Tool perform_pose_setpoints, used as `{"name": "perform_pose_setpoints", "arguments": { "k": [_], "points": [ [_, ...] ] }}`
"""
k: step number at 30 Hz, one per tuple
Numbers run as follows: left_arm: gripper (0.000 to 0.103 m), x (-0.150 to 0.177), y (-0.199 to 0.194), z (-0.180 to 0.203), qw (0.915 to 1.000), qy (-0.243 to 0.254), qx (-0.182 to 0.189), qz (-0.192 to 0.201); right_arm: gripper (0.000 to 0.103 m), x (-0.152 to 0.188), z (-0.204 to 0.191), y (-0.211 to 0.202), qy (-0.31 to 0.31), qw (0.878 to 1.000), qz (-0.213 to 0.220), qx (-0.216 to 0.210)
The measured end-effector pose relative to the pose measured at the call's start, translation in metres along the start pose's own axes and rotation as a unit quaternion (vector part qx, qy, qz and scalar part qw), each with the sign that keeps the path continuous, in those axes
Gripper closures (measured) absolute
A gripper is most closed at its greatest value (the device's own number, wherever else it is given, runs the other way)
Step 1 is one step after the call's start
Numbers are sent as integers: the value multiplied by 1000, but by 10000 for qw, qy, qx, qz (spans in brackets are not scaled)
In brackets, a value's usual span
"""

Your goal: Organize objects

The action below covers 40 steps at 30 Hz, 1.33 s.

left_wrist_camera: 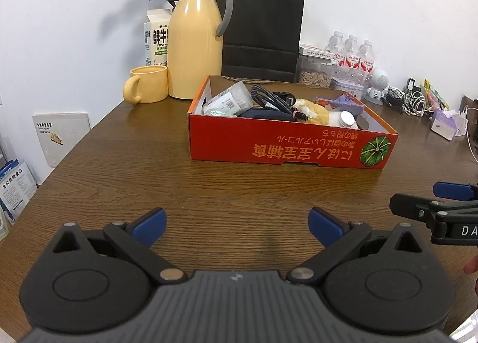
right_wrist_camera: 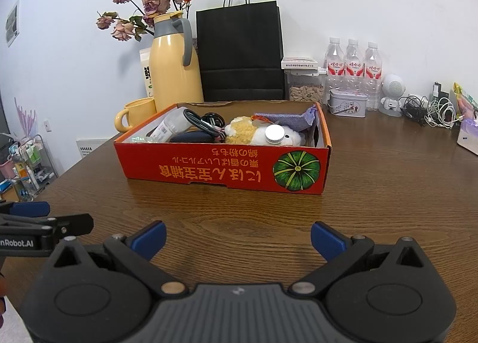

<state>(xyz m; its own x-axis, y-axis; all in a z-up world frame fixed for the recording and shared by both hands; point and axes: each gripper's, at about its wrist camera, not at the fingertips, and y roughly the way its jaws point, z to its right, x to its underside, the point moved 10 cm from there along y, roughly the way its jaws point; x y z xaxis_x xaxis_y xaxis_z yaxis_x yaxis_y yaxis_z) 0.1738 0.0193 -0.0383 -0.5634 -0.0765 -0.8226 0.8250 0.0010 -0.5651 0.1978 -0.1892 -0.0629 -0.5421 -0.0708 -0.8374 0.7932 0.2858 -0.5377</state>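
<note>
Box point(right_wrist_camera: 222, 165) ahead of both spread, empty grippers point(left_wrist_camera: 237, 228) point(right_wrist_camera: 238, 237); contents partly hidden.

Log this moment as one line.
left gripper: open, empty | right gripper: open, empty | red box: filled, on table

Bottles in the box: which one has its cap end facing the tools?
The white bottle with the silver cap, beside the plush toy. The clear labelled bottle lies angled away at the red cardboard box's left end.

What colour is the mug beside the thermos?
Pale yellow mug, matching the thermos; clearest in the left wrist view.
</note>
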Motion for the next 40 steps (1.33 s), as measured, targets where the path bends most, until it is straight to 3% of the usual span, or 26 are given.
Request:
{"name": "perform_pose_setpoints", "arguments": {
  "k": [40],
  "points": [
    [0,2,-1,-1,10000,-9,50,31,0,1,-1,0,-1,10000,-2,-2]
  ]
}}
